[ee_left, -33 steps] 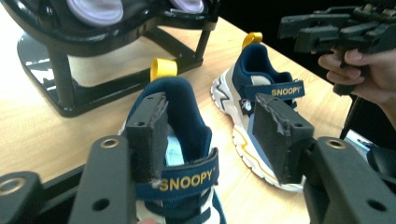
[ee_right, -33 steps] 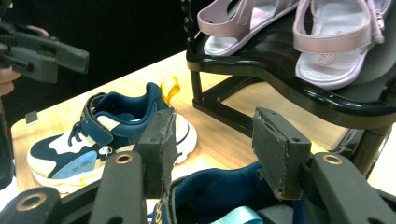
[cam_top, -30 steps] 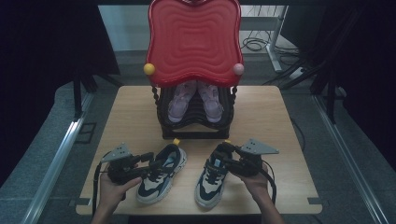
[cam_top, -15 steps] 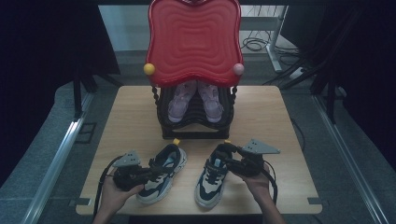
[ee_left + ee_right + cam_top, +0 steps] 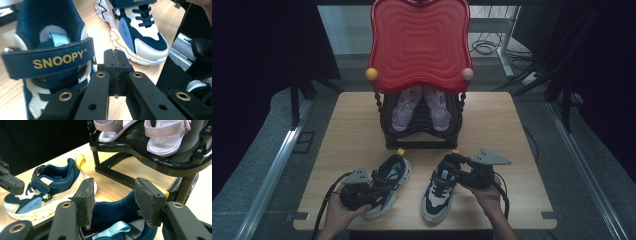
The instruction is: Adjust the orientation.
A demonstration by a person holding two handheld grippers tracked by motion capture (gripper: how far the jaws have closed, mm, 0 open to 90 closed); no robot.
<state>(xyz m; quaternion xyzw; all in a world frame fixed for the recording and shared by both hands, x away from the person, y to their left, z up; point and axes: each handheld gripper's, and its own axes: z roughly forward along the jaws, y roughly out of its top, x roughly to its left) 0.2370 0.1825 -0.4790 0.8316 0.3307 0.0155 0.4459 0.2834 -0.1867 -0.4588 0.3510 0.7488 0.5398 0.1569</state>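
two navy sneakers (image 5: 388, 182) (image 5: 441, 187), two pink sandals (image 5: 403, 107) (image 5: 438, 106), one shoe rack (image 5: 419, 127), two grippers (image 5: 379, 186) (image 5: 451, 167)

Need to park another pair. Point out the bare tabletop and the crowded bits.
Bare wood lies either side of the black shoe rack, out to the table edges. The front middle is crowded: left sneaker, right sneaker, left gripper and right gripper. Only a narrow strip separates the sneakers.

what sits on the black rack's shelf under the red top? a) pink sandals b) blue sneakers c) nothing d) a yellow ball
a: a pair of pink sandals rests side by side on the shelf of the black rack, while both blue sneakers lie on the table in front of it.
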